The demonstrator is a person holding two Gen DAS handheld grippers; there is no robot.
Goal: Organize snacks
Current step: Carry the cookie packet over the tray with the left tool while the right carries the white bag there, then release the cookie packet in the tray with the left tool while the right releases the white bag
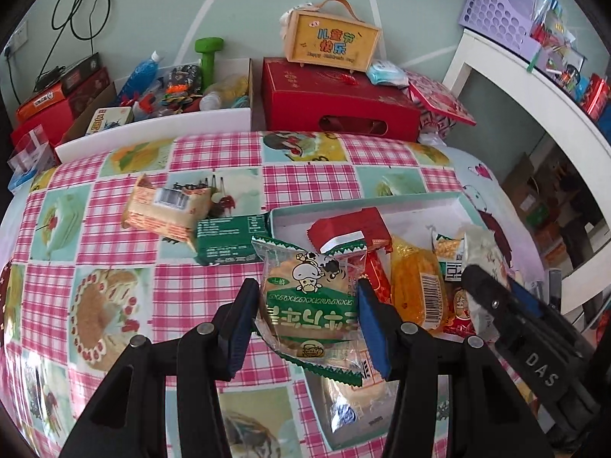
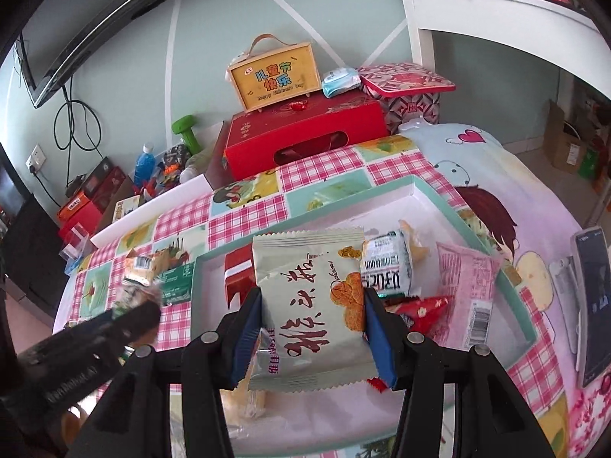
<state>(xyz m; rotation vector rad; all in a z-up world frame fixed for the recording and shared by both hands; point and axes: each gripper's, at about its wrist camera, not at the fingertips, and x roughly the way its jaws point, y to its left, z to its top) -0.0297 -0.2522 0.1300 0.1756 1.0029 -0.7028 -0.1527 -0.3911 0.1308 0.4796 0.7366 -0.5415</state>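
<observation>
Left gripper (image 1: pixel 305 316) clenched on green cow-print biscuit packet (image 1: pixel 311 297), hanging over the tray (image 1: pixel 366 200) near-left rim | right gripper (image 2: pixel 313 328) grasping pale cracker packet (image 2: pixel 313 305), long axis upright, above tray centre | open floor at tray's far end | two packets (image 1: pixel 198 225) remain on checked tablecloth (image 1: pixel 191 286), nearer left.

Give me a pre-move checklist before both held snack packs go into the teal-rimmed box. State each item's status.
1. Left gripper shut on the green cow cracker pack: ok.
2. Right gripper shut on the pale cracker pack: ok.
3. Bare floor left in the teal-rimmed box: ok.
4. Both packs over the box: cannot tell.
5. Table cleared: not ok; orange snack pack and green box lie outside.
</observation>
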